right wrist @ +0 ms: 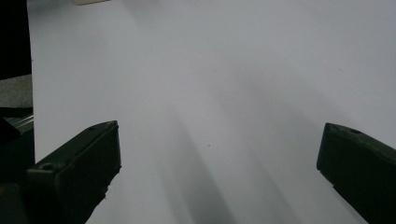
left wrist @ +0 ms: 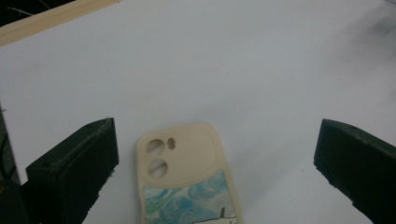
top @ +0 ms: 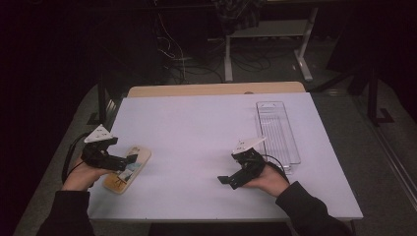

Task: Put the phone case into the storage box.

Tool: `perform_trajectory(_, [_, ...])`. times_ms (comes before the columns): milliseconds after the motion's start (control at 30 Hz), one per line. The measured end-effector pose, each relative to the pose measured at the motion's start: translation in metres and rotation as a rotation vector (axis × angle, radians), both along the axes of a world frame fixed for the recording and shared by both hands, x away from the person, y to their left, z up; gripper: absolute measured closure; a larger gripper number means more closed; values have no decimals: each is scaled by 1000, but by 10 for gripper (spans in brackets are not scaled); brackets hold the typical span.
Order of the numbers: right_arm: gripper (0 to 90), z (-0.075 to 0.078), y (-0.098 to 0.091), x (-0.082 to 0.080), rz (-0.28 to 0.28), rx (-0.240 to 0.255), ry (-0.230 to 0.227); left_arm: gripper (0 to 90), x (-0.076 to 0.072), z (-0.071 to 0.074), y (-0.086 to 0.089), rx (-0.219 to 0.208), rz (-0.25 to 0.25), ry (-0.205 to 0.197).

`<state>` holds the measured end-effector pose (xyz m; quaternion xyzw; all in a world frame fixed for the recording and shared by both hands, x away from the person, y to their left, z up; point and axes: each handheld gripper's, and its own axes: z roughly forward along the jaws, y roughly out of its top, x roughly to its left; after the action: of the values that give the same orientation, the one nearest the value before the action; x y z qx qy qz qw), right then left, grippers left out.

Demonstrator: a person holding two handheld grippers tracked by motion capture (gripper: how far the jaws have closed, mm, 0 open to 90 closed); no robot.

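A beige phone case (top: 129, 168) with a blue-green marbled print lies flat near the table's front left edge. In the left gripper view the phone case (left wrist: 182, 154) shows its camera cut-outs and sits between the two black jaws. My left gripper (top: 123, 161) hovers over the case, and that same left gripper (left wrist: 217, 151) stands open wide, with neither jaw touching the case. My right gripper (top: 227, 178) rests at the front middle-right, pointing left. Seen along its own jaws, the right gripper (right wrist: 217, 149) is open over bare white table.
A long clear plastic tray (top: 278, 132) lies lengthwise at the right side of the white table (top: 196, 132). A wooden strip (top: 216, 89) runs along the far edge. Beyond it are desk legs and cables on a dark floor.
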<state>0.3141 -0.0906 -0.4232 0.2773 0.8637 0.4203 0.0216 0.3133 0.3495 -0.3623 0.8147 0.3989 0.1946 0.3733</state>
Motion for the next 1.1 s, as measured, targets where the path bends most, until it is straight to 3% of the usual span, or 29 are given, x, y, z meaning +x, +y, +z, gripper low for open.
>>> perform_trajectory(233, [0,0,0,0,-1,-1,-1,0,0,-1,11,-8,44,5])
perform_trajectory(1100, [0,0,0,1,9,-2,1,0,0,-14,23,-6,110,54])
